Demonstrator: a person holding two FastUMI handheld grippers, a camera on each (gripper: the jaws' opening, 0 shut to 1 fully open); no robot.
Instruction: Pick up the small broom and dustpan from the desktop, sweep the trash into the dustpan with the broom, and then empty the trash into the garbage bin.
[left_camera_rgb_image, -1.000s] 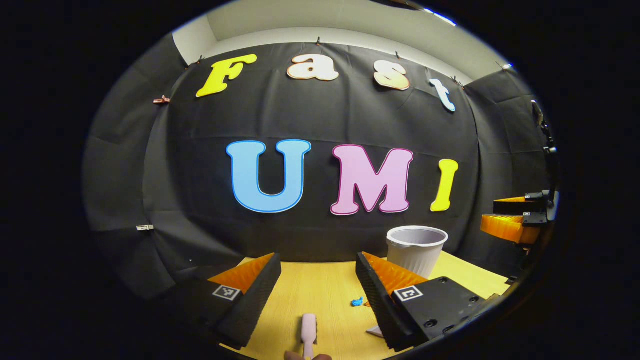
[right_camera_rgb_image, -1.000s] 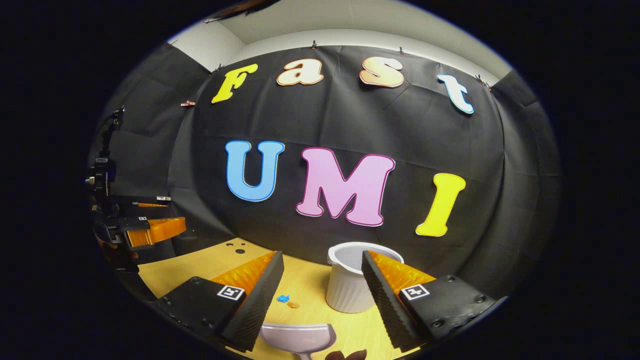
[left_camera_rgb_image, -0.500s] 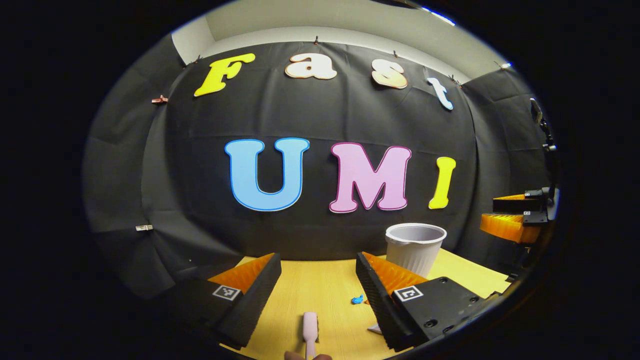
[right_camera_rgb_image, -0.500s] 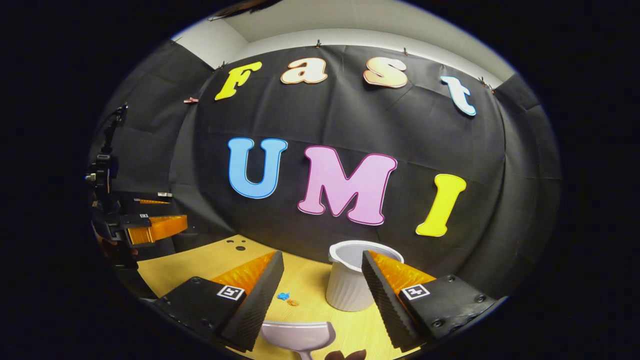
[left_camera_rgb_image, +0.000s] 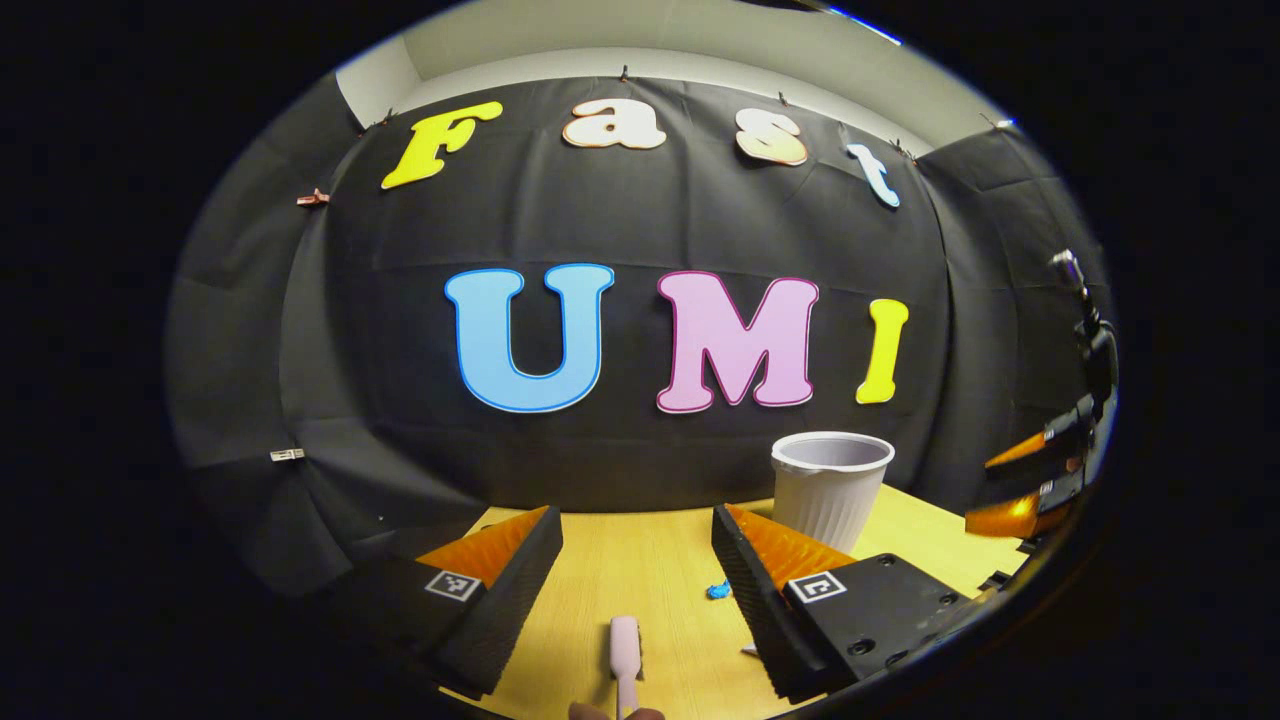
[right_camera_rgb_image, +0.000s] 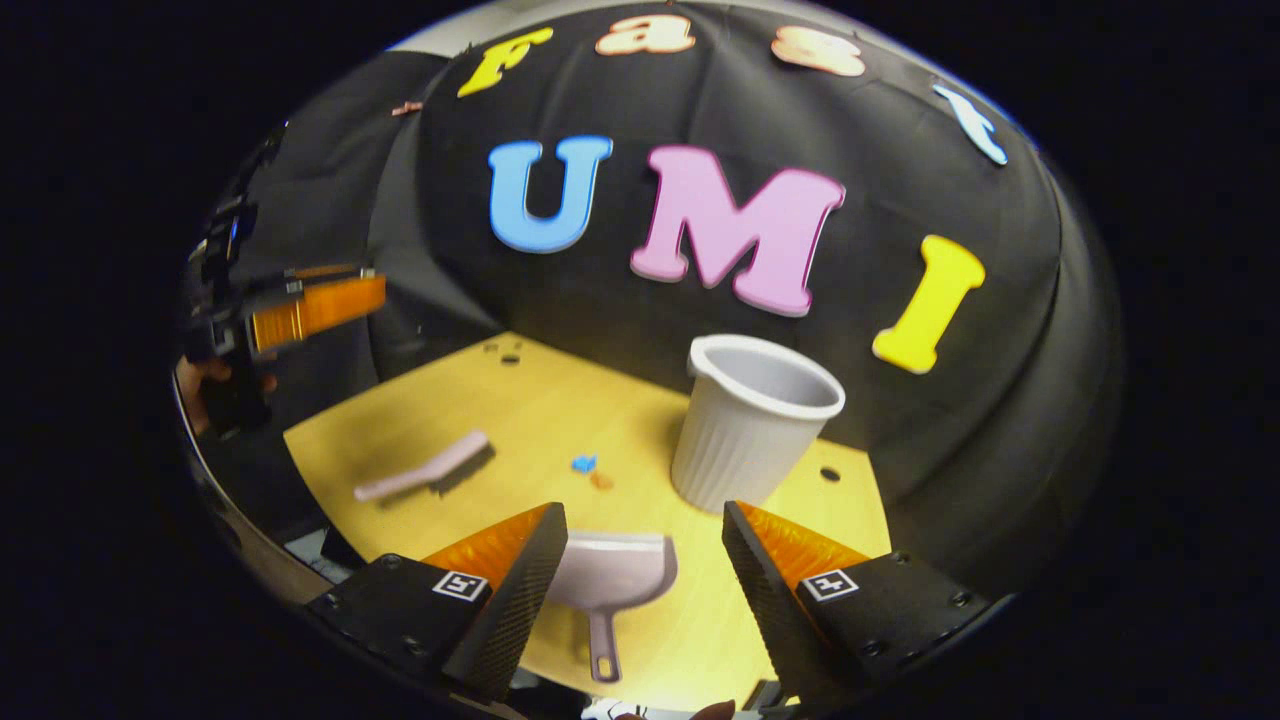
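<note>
Small pale-pink plastic broom (right_camera_rgb_image: 425, 468) lying flat on the yellow wooden desktop (right_camera_rgb_image: 560, 405), left of centre in the right gripper view, bristle end toward the far right, handle toward the near left; in the left gripper view seen end-on (left_camera_rgb_image: 625, 648), low between the fingers, touching neither. Pale lilac plastic dustpan (right_camera_rgb_image: 610, 575) flat on the desktop at the near edge, scoop toward the far side, handle with its hanging hole pointing near, between the right gripper (right_camera_rgb_image: 640, 575) fingers without contact. Right gripper hovering above it, fingers spread wide, holding nothing. Small blue scrap (right_camera_rgb_image: 583, 463) and small orange scrap (right_camera_rgb_image: 600, 481) of trash just beside each other mid-desk, between broom and bin; blue scrap also in the left gripper view (left_camera_rgb_image: 717, 591). White ribbed plastic garbage bin (right_camera_rgb_image: 752, 420) upright toward the far right, near the black cloth wall (right_camera_rgb_image: 620, 300). Left gripper (left_camera_rgb_image: 637, 565) raised over the left side of the desk, fingers spread apart, gripping nothing; seen also at far left of the right gripper view (right_camera_rgb_image: 300, 305), held by a hand (right_camera_rgb_image: 215, 380).
</note>
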